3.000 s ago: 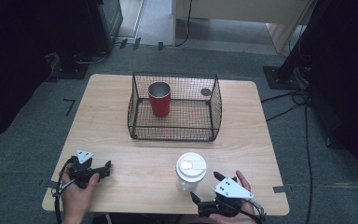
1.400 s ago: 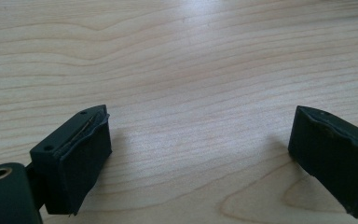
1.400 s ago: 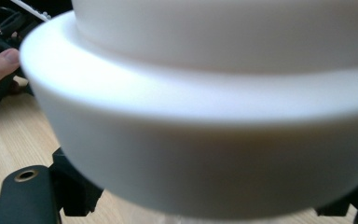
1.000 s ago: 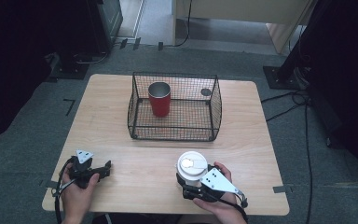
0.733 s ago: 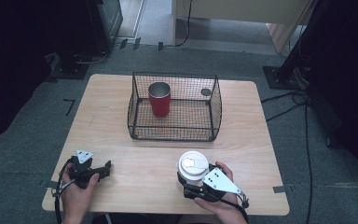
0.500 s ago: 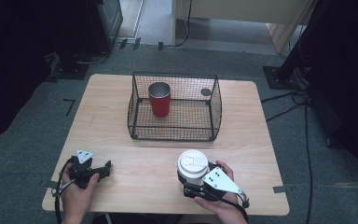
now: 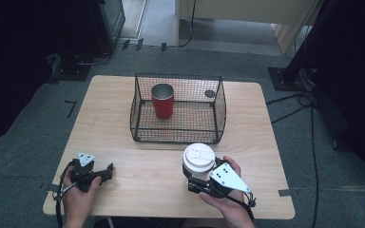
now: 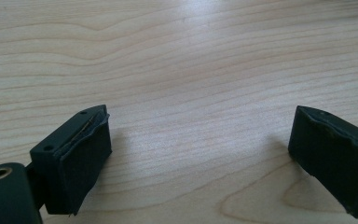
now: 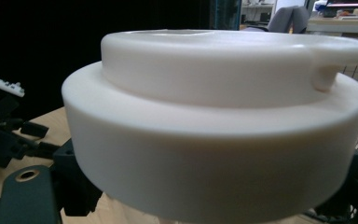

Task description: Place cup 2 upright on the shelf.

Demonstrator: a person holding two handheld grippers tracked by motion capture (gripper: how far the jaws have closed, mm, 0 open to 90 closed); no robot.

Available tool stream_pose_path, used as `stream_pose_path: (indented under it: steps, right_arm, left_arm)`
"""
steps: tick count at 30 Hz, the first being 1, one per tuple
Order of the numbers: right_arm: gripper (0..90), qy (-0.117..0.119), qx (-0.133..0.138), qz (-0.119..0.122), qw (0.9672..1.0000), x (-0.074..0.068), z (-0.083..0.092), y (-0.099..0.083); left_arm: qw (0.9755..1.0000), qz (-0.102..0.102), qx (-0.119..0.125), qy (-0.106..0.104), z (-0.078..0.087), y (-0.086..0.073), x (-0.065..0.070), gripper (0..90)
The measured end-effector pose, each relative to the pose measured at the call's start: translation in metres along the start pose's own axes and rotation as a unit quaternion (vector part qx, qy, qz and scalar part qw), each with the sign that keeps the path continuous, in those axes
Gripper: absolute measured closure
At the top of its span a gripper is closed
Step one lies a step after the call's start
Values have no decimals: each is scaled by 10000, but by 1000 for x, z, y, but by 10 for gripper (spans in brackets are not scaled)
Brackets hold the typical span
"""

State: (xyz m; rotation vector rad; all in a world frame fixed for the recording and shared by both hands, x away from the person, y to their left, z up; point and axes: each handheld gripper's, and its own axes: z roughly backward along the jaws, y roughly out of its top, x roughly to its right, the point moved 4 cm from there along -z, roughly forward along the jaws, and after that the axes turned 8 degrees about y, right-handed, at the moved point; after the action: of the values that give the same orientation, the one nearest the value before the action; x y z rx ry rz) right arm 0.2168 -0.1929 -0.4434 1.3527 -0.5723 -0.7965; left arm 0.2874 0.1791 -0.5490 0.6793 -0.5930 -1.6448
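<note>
High view: the right gripper [image 7: 200,183] is clamped on the white lidded cup [image 7: 198,160], which stands just ahead of it, near the wire basket [image 7: 178,107] holding a red cup [image 7: 162,99]. The left gripper [image 7: 105,172] rests on the table [image 7: 138,190], well apart.

Left gripper view: jaws spread wide over bare wood, nothing between.

Right gripper view: the lid [image 9: 214,121] sits directly above the jaws. Lift vertically, keep the cup upright, and clear the basket rim before lowering inside.
</note>
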Motion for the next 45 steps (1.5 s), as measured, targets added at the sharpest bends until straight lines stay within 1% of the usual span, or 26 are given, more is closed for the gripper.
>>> stream_pose_path:
  steps: [4,7,10,18,24,28,39,45]
  right_arm:
    - [161,-130,116,-4,9998,4,-3,8]
    - [160,-172,196,-14,9997,6,-6,13]
    - [160,-220,280,58,9993,7,-10,19]
    - [160,-347,383,127,9986,7,-21,31]
    - [160,-410,343,143,9985,7,-33,37]
    - [159,-516,399,197,9977,12,-40,44]
    - [159,-773,596,153,9951,29,-57,67]
    - [159,-908,634,164,9937,40,-65,77]
  left_arm:
    - [10000,1,0,0,0,0,0,64]
    - [10000,0,0,0,0,0,0,64]
    - [10000,16,10,1,0,0,0,64]
    - [10000,-2,6,2,0,0,0,64]
    - [10000,4,7,1,0,0,0,64]
    - [10000,4,8,1,0,0,0,64]
    - [10000,1,-1,-3,0,0,0,64]
    - [10000,3,0,-2,0,0,0,64]
